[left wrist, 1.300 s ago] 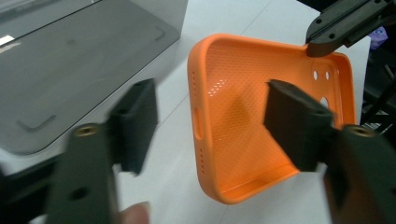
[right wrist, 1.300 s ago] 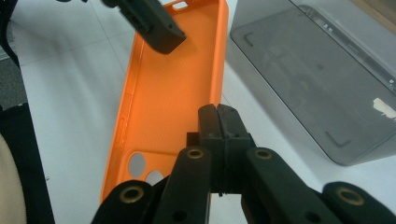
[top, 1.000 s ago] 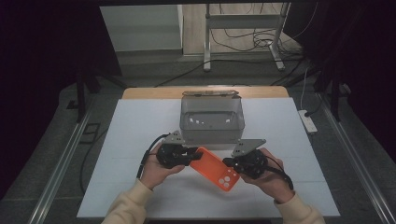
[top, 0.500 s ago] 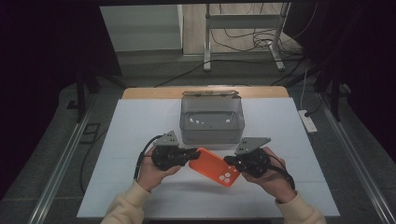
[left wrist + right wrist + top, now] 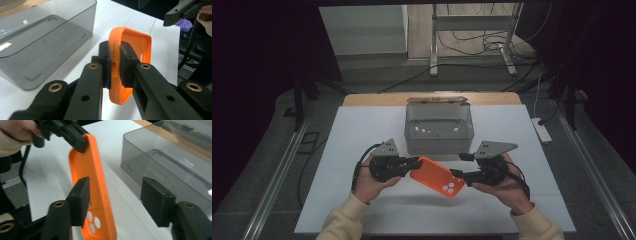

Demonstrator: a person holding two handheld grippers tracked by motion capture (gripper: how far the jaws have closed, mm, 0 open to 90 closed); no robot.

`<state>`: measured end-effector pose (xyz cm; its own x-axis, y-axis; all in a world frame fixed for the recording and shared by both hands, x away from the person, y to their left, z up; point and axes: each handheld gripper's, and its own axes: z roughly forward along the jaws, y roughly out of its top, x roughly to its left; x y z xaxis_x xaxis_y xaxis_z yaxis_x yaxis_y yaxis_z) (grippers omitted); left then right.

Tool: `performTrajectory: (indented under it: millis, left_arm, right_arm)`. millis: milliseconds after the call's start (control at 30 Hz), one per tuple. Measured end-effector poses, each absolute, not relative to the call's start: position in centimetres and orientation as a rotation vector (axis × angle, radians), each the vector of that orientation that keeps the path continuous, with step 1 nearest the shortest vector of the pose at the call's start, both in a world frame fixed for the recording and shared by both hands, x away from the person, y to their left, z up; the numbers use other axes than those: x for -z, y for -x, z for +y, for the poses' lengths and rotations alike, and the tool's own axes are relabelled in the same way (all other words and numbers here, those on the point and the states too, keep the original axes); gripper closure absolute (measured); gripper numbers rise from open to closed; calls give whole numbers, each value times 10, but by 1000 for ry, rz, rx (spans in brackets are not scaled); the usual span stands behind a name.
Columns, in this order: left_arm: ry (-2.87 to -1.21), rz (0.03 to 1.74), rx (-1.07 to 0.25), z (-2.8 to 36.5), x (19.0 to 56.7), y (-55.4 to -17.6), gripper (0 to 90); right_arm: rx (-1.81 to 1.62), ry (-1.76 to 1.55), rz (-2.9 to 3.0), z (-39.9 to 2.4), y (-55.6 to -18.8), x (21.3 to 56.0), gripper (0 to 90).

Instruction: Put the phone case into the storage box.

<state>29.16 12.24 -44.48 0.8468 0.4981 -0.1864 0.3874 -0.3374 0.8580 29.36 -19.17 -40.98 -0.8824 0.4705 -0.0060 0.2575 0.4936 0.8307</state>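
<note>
One orange phone case [image 5: 435, 177], long axis left-right, camera end right

Phone case [image 5: 436, 177]: bright orange throughout, uniform, with no print; small round camera cut-outs at one end show the white beneath. Storage box [image 5: 439, 129]: smoky grey, translucent, unpatterned, with pale glints along its rim. Table top [image 5: 362, 125]: plain white, bordered at the far edge by a strip of light brown wood. Left gripper [image 5: 115, 62]: matt black jaws, brass-coloured rivets. Right gripper [image 5: 117, 195]: the same black, same brass-coloured rivets; grey plate on top in the high view. Sleeves [image 5: 343, 220]: pale cream. Floor [image 5: 272, 130]: dull grey.
</note>
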Motion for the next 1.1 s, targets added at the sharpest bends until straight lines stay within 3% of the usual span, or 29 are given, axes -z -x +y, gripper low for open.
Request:
performTrajectory:
  millis: [433, 1100]
  left_arm:
    - [-1971, 651, -127, 121, 445, -292, 820]
    - [-1974, 641, -126, 121, 447, -294, 821]
  right_arm:
    - [-1386, -689, 2509, -203, -300, 421, 245]
    - [-1434, -708, 2624, -202, -307, 433, 238]
